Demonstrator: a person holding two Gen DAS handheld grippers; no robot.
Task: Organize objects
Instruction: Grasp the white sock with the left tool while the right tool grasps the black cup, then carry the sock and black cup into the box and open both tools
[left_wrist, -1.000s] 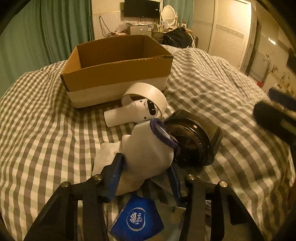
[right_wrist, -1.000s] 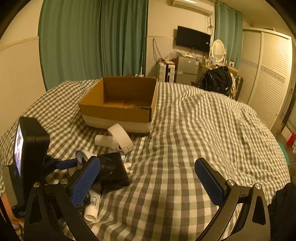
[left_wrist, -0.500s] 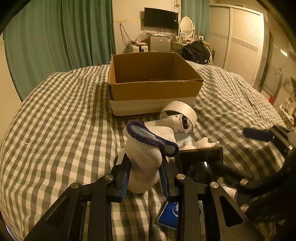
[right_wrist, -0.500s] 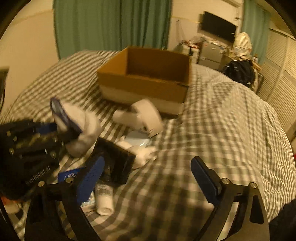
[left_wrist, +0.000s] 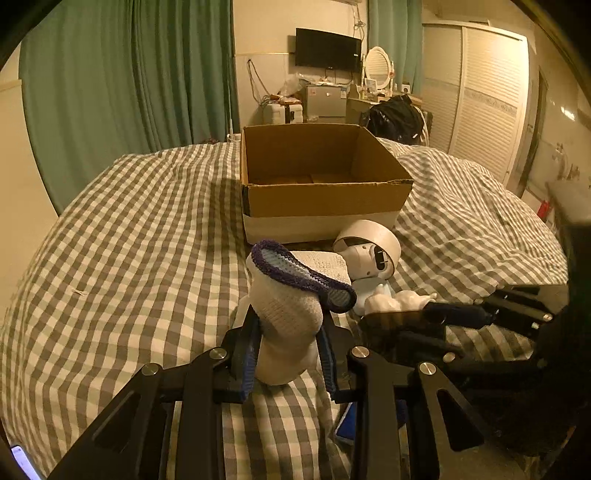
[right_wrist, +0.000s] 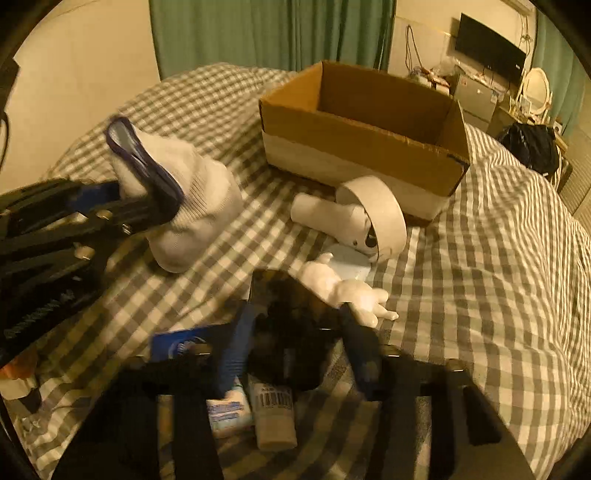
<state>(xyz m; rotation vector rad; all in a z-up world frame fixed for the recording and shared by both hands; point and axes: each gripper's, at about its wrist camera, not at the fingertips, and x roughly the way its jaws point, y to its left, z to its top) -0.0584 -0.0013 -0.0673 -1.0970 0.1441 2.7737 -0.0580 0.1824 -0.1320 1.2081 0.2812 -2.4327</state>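
The left gripper (left_wrist: 288, 354) pinches the white sock (left_wrist: 286, 325) over the bed's near edge. Beside it the right gripper's (right_wrist: 295, 347) fingers are closing around the black box (right_wrist: 291, 314); squeeze squarely before lifting. Beyond, mid-bed, the cardboard box (left_wrist: 325, 206) looks empty.

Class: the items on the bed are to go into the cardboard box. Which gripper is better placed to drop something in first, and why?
Left. The left gripper is already shut on the white sock, facing the cardboard box. The right gripper is only now closing around the dark object down on the bed.
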